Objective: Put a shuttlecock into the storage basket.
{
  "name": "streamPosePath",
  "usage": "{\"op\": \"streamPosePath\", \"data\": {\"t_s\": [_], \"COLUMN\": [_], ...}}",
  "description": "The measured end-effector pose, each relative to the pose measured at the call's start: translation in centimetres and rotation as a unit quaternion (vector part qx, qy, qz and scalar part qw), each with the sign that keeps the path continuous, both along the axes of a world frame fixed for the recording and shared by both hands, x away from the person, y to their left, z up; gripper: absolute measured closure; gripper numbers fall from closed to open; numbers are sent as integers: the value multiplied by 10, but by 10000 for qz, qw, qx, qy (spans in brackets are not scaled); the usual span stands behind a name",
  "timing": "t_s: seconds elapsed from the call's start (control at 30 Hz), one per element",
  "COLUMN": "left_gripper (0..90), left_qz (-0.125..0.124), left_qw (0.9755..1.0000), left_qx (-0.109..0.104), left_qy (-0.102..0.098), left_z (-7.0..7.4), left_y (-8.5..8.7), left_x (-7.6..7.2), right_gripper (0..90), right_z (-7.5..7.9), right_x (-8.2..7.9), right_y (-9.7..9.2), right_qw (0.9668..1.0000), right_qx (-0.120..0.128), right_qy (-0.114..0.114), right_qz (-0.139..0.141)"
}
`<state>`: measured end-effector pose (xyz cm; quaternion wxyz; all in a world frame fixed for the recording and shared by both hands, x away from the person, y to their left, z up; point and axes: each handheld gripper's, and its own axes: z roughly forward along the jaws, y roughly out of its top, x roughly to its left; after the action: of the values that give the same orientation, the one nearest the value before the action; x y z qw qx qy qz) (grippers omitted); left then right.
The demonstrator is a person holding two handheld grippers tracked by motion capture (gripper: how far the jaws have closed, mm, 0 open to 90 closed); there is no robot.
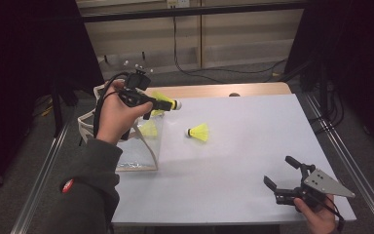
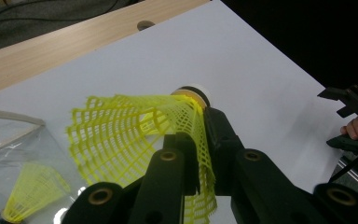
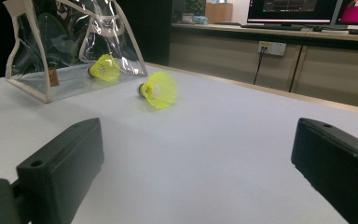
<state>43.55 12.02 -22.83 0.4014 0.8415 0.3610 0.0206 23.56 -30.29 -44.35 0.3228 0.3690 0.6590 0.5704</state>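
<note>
My left gripper (image 1: 161, 104) is shut on a yellow mesh shuttlecock (image 1: 168, 102), held in the air beside the top of a clear plastic bag (image 1: 126, 155) at the table's left. In the left gripper view the jaws pinch the shuttlecock's skirt (image 2: 130, 135), with its white cork pointing away. A second yellow shuttlecock (image 1: 149, 128) lies inside the bag (image 3: 28, 88). A third shuttlecock (image 1: 199, 132) lies on its side on the white table (image 1: 243, 146), right of the bag. My right gripper (image 1: 278, 170) rests open near the front right corner, nothing between its jaws.
A wooden strip (image 1: 214, 90) with a hole runs along the table's far edge. Metal rails (image 1: 343, 151) flank the table on both sides. Cables lie on the floor behind. In the right gripper view, cabinets and monitors (image 3: 303, 9) stand beyond the table.
</note>
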Motion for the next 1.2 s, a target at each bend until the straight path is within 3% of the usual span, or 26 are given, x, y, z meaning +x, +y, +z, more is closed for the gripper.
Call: {"op": "streamPosePath", "data": {"t_s": [1.2], "left_gripper": [852], "left_qz": [266], "left_qw": [9996], "left_qx": [23], "left_qy": [-108], "left_z": [13], "left_y": [25], "left_x": [2], "right_gripper": [21], "right_z": [0], "right_x": [0], "right_y": [0], "right_qw": [10000], "right_qx": [-2], "right_qy": [1], "right_qz": [-7]}}
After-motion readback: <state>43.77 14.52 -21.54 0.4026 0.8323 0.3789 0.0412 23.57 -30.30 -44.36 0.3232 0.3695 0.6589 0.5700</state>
